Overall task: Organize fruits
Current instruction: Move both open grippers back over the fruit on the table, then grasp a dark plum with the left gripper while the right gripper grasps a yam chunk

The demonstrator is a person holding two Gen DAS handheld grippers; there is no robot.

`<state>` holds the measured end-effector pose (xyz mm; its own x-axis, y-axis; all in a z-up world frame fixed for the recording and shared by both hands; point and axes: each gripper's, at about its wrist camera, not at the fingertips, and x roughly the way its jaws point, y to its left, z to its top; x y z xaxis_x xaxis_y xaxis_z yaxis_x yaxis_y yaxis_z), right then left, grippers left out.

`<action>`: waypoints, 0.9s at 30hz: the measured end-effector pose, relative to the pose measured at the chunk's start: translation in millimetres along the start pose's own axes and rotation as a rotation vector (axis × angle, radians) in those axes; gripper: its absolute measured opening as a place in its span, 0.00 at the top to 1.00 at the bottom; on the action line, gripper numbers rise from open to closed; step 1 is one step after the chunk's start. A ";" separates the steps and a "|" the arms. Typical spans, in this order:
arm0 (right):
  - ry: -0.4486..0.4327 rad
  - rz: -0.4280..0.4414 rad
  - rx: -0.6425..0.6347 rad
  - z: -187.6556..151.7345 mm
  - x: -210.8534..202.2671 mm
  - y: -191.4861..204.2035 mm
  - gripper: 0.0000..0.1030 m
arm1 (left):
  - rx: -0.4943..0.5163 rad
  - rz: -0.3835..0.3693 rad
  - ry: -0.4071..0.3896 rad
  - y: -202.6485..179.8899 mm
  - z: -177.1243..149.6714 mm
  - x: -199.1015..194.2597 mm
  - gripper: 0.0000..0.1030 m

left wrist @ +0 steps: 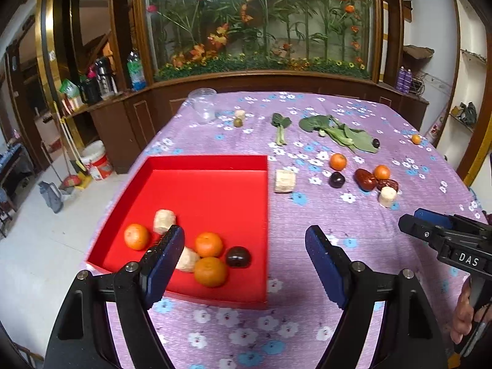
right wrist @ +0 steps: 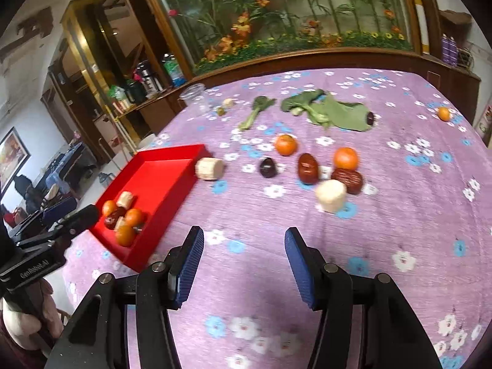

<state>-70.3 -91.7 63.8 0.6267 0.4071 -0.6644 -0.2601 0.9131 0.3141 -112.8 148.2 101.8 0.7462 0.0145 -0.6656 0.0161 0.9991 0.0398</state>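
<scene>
Both grippers hang empty over the purple flowered tablecloth (left wrist: 215,332), so the step in hand looks like the gap between two deliveries: some fruit is already boxed and more waits to be fetched. The left gripper (left wrist: 244,243) has its jaws spread wide with nothing between them, its view looking down on the red tray (left wrist: 209,160) at centre left of the frame, where three oranges (left wrist: 210,272), a dark plum (left wrist: 238,256) and two pale cut cylinders, possibly cane, lie bunched toward the near corner. The right gripper (right wrist: 244,246) is likewise wide apart and bare, hovering at lower centre of its frame and facing the loose pile. In the middle right of that view sit a pale stub (right wrist: 330,195), a wrinkled red date (right wrist: 347,180) touching it, a second glossy date (right wrist: 307,168), two loose oranges (right wrist: 346,158), a dark plum (right wrist: 267,167), and another pale piece (right wrist: 210,168) just beside the tray's far corner. Green leaves (right wrist: 335,112) and a clear cup (right wrist: 195,97) lie in the upper part of the frame, and one small orange (right wrist: 443,113) sits well apart at upper right. The next move probably calls for the right gripper to advance toward the nearest stub or date, straddle one piece without nudging its touching neighbour, close, and carry it left into the tray
</scene>
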 end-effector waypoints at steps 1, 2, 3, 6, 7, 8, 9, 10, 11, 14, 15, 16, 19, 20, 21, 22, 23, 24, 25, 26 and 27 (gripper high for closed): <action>0.004 -0.015 0.003 0.4 0.7 -5.9 0.42 | -0.002 -0.011 0.008 -1.2 0.1 3.4 0.22; 0.006 -0.029 0.007 1.2 0.9 -11.7 0.42 | -0.004 -0.024 0.017 -3.1 0.3 7.5 0.22; 0.008 -0.038 0.011 2.1 1.5 -15.8 0.42 | -0.004 -0.039 0.029 -5.4 1.1 12.4 0.22; 0.013 -0.067 0.026 6.7 4.2 -30.6 0.42 | -0.003 -0.080 0.055 -13.9 3.8 26.6 0.22; 0.014 -0.075 0.029 8.7 5.7 -34.8 0.42 | 0.000 -0.098 0.064 -18.6 5.3 31.9 0.22; 0.014 -0.082 0.031 10.5 7.4 -37.8 0.42 | 0.002 -0.111 0.068 -21.3 6.5 34.5 0.22; 0.016 -0.088 0.031 12.6 9.9 -40.7 0.42 | 0.006 -0.134 0.073 -25.6 8.9 39.0 0.22; 0.017 -0.097 0.031 15.2 13.2 -43.3 0.42 | 0.011 -0.152 0.076 -29.7 11.4 42.8 0.22; 0.019 -0.106 0.029 17.2 16.4 -45.2 0.42 | 0.017 -0.164 0.076 -33.3 14.1 46.8 0.22; 0.031 -0.131 0.024 25.1 30.1 -50.0 0.42 | 0.039 -0.182 0.069 -45.7 26.5 64.8 0.22; 0.039 -0.136 0.023 28.2 36.2 -51.5 0.42 | 0.045 -0.182 0.075 -49.0 31.0 71.8 0.23; 0.044 -0.139 0.022 30.3 41.6 -52.0 0.42 | 0.050 -0.189 0.082 -52.6 35.8 78.9 0.23; 0.063 -0.154 0.019 34.8 55.9 -53.6 0.42 | 0.073 -0.235 0.098 -65.9 51.0 100.5 0.23; 0.068 -0.154 0.019 35.6 60.0 -53.8 0.42 | 0.082 -0.242 0.104 -70.9 55.4 108.5 0.23; 0.074 -0.159 0.017 36.6 64.8 -53.9 0.42 | 0.091 -0.246 0.109 -74.9 58.8 115.4 0.23; 0.079 -0.166 0.013 36.9 67.8 -53.9 0.43 | 0.103 -0.248 0.115 -79.9 61.8 123.6 0.23; 0.083 -0.173 0.009 37.0 70.8 -53.5 0.43 | 0.114 -0.249 0.123 -85.3 64.1 131.5 0.23; 0.085 -0.176 0.005 37.3 73.3 -53.6 0.43 | 0.129 -0.253 0.135 -91.1 66.1 140.9 0.23; 0.085 -0.177 0.002 37.2 75.1 -53.8 0.43 | 0.139 -0.262 0.143 -95.6 66.6 147.3 0.23; 0.084 -0.180 -0.001 37.4 76.3 -54.0 0.44 | 0.145 -0.268 0.146 -98.8 65.8 151.4 0.23; 0.082 -0.182 -0.004 37.2 77.4 -54.5 0.45 | 0.160 -0.273 0.151 -103.9 64.9 158.5 0.26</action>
<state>19.7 -110.8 20.4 0.6017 0.2354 -0.7633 -0.1510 0.9719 0.1807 47.0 44.0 40.6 0.5933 -0.2346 -0.7701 0.3144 0.9481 -0.0466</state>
